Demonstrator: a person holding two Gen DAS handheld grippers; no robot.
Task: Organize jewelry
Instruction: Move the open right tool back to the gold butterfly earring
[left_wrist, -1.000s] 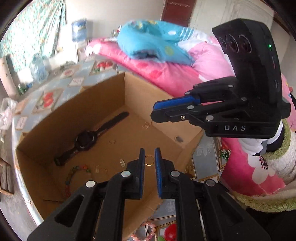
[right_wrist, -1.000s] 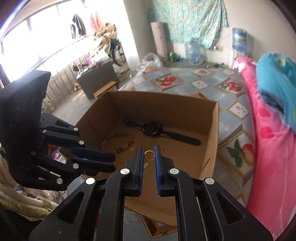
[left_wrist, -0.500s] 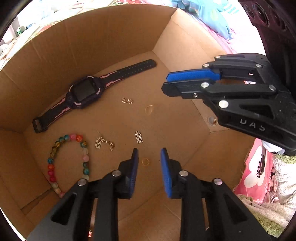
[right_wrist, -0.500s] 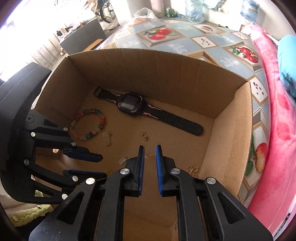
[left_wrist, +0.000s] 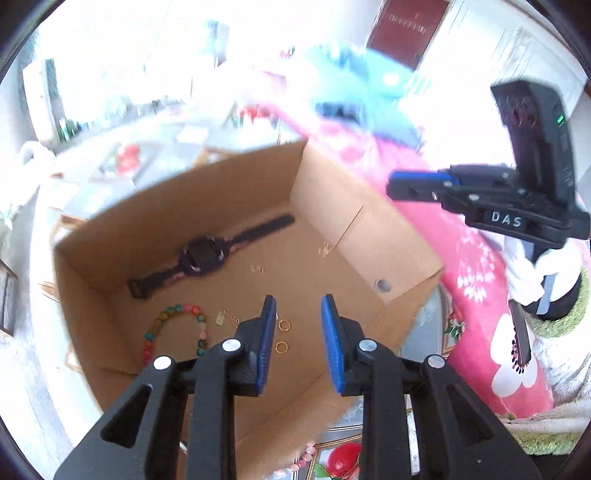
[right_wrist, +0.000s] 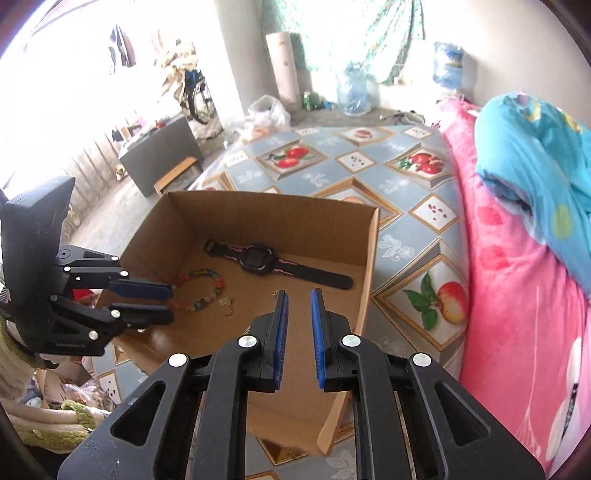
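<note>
The left gripper (left_wrist: 298, 314) and right gripper (right_wrist: 297, 308) are held above the cardboard box (right_wrist: 258, 214), tilted downward, jaws parted, the left's having just been opening, nothing gripped.

We cannot make out the tiny gold trinkets (left_wrist: 325, 248) by the box wall, the motion-blurred room beyond, or the pink bead strand (left_wrist: 301, 457) cut off at the bottom edge.

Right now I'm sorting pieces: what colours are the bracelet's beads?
Mixed: the round-bead bracelet shows teal, orange, red, pink; clearest in left wrist view.
</note>
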